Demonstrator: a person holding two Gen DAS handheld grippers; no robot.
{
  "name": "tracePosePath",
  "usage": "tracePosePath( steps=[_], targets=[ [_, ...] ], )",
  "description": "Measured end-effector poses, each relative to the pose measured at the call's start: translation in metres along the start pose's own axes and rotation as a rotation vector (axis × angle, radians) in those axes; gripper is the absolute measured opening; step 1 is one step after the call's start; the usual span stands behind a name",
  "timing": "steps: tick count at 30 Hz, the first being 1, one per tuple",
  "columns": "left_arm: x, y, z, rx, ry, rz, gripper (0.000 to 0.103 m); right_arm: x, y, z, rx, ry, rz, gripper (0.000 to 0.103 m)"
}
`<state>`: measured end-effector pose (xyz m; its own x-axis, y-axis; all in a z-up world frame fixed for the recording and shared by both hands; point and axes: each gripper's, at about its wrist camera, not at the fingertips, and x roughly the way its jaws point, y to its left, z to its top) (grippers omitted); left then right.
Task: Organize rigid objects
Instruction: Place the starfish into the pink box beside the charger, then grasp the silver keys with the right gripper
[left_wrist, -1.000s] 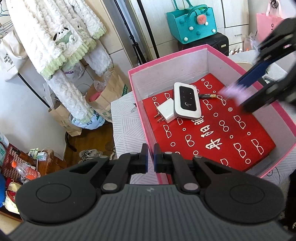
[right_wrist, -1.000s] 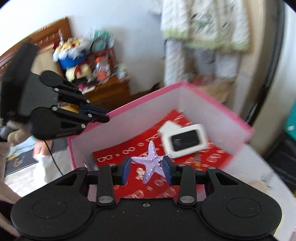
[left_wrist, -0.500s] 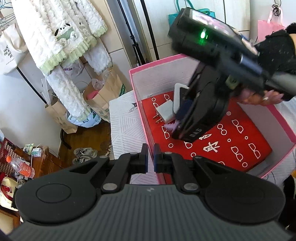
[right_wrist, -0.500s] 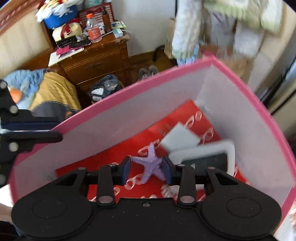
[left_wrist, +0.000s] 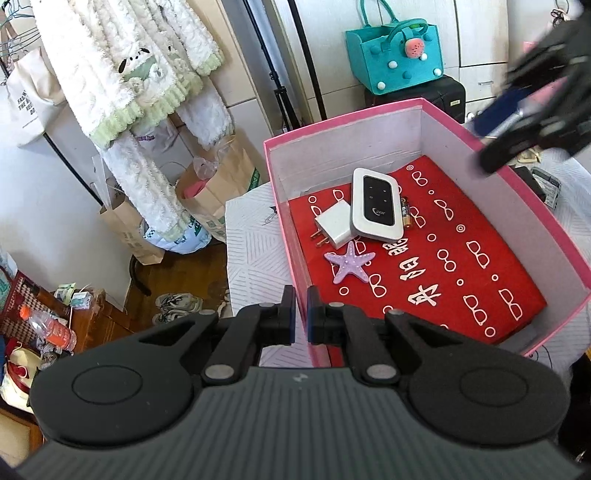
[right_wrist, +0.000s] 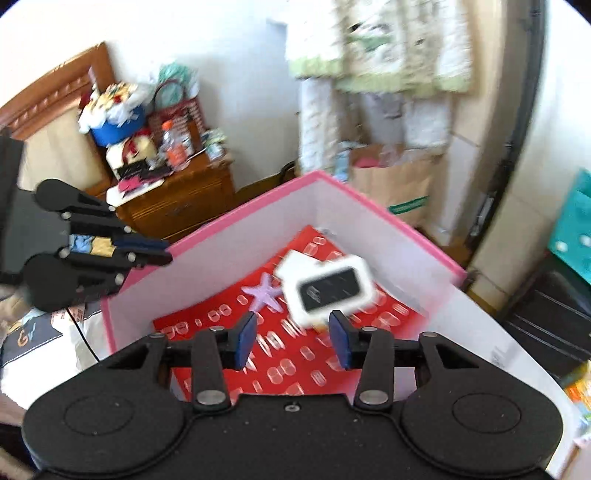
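A pink box (left_wrist: 341, 120) with a red patterned lining holds a purple starfish (left_wrist: 349, 263), a white plug adapter (left_wrist: 334, 224), a white pocket router (left_wrist: 376, 208) and a small battery (left_wrist: 405, 210). The starfish lies flat next to the adapter. My left gripper (left_wrist: 301, 314) is shut and empty, hovering over the box's near left corner. My right gripper (right_wrist: 291, 341) is open and empty above the box; the starfish (right_wrist: 263, 293) and router (right_wrist: 328, 288) lie beyond its fingers. It also shows blurred in the left wrist view (left_wrist: 517, 129).
The box (right_wrist: 236, 221) stands on a table with a white patterned cloth (left_wrist: 251, 258). Paper bags (left_wrist: 218, 184) and hanging fleece clothes (left_wrist: 147, 74) are left of it, a teal bag (left_wrist: 397, 55) behind. A wooden cabinet (right_wrist: 177, 199) with clutter is beyond.
My right gripper has opened and let go of the starfish, which now lies in the box. The right gripper has pulled back up and to the right. My left gripper has stayed put.
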<state>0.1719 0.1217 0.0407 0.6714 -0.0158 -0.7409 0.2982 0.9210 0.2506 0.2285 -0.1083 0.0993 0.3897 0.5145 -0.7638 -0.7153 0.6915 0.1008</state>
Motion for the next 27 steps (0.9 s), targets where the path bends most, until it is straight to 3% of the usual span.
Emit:
tracePosePath(
  steps=[7,16,27],
  targets=[
    [0.001,-0.004,0.003,-0.025,0.008,0.028,0.005,-0.047,-0.021,-0.064,0.048,-0.032,-0.083,0.053],
    [0.001,-0.012,0.006,-0.023,0.019,0.067,0.005,-0.038,-0.021,-0.159,0.120,-0.028,-0.030,0.053],
    [0.001,-0.011,0.006,-0.050,0.019,0.074,0.005,0.009,0.005,-0.187,-0.071,-0.100,-0.083,0.057]
  ],
)
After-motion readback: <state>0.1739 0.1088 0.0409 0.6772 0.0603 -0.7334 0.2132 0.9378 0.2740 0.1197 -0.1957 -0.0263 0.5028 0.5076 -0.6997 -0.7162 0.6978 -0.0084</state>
